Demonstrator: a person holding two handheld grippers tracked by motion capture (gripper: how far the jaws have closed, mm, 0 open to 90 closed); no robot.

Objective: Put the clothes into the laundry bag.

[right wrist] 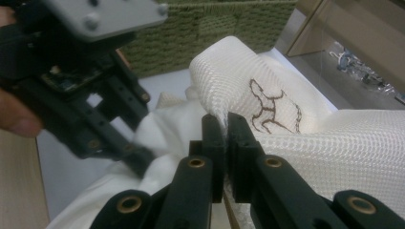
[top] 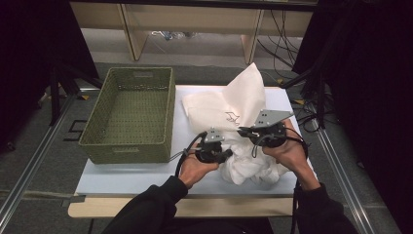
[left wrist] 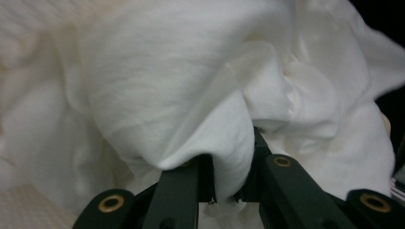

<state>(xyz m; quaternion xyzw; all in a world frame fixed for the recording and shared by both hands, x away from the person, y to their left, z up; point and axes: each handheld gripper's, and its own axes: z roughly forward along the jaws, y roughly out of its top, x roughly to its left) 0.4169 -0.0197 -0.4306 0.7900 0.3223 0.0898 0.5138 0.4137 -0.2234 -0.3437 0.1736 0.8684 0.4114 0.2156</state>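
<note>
Both tongs grip the white mesh laundry bag (top: 243,112) on the desk (top: 122,178): left tongs (left wrist: 229,183) pinch white cloth bunched at its mouth, right tongs (right wrist: 223,143) clamp the mesh edge, probably to feed it in.

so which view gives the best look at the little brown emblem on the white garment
The right gripper view: the brown emblem sits close up on the mesh fabric of the white garment, beside the pinching right gripper. The high view shows it as a tiny mark. The left gripper view shows plain white folds.
</note>
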